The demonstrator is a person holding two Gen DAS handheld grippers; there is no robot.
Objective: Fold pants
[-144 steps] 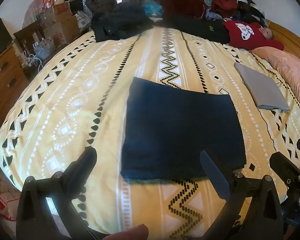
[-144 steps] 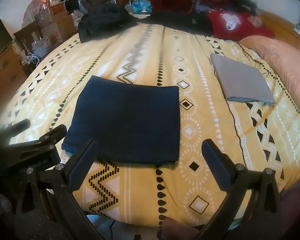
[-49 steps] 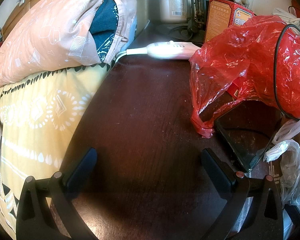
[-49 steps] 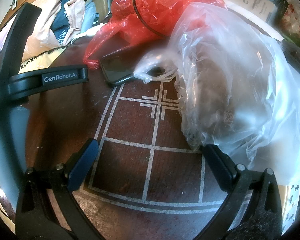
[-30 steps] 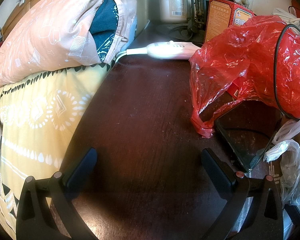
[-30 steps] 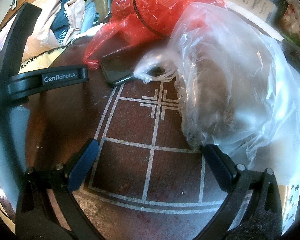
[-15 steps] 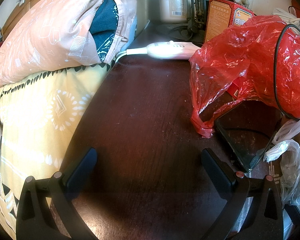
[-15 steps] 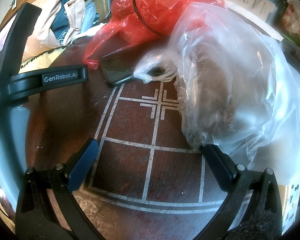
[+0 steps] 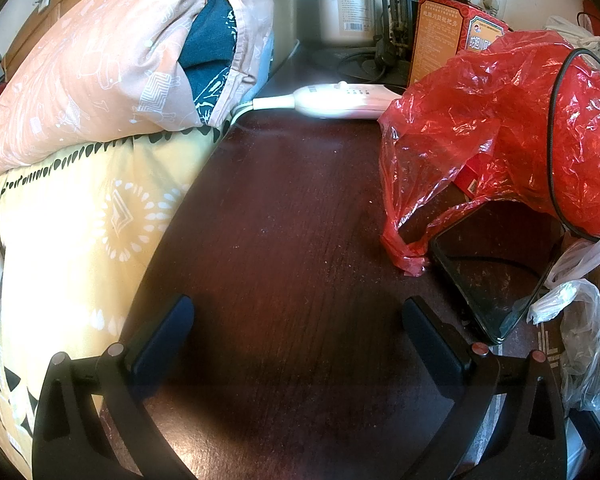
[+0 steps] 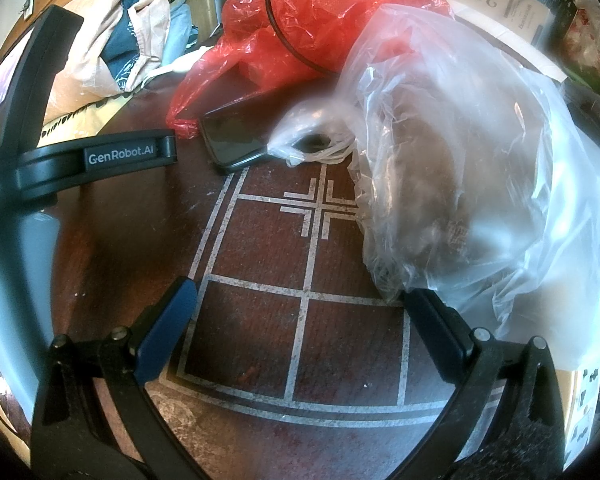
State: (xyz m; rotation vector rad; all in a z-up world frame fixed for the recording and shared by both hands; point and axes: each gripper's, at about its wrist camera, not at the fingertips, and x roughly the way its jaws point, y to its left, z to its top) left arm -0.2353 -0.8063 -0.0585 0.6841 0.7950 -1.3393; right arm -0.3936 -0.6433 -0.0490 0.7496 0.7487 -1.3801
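Note:
No pants show in either view. My left gripper [image 9: 296, 312] is open and empty, low over a dark wooden table top [image 9: 284, 216] beside the bed. My right gripper [image 10: 300, 304] is open too, holding nothing, over the same table where white lines [image 10: 312, 240] are inlaid. The body of the left gripper [image 10: 100, 160] crosses the left side of the right wrist view. The yellow patterned bedspread [image 9: 80, 224] lies at the left of the left wrist view.
On the table lie a red plastic bag [image 9: 512, 128], a dark phone [image 9: 496, 264], a clear plastic bag [image 10: 472, 168] with something brown inside, and a white corded controller [image 9: 340, 100]. A pink pillow [image 9: 100, 68] lies on the bed. A jar [image 9: 344, 8] and a red box [image 9: 448, 28] stand behind.
Over the last second nothing has moved. Earlier, both grippers faced the folded dark blue pants on the bed; since then they have swung away to the bedside table.

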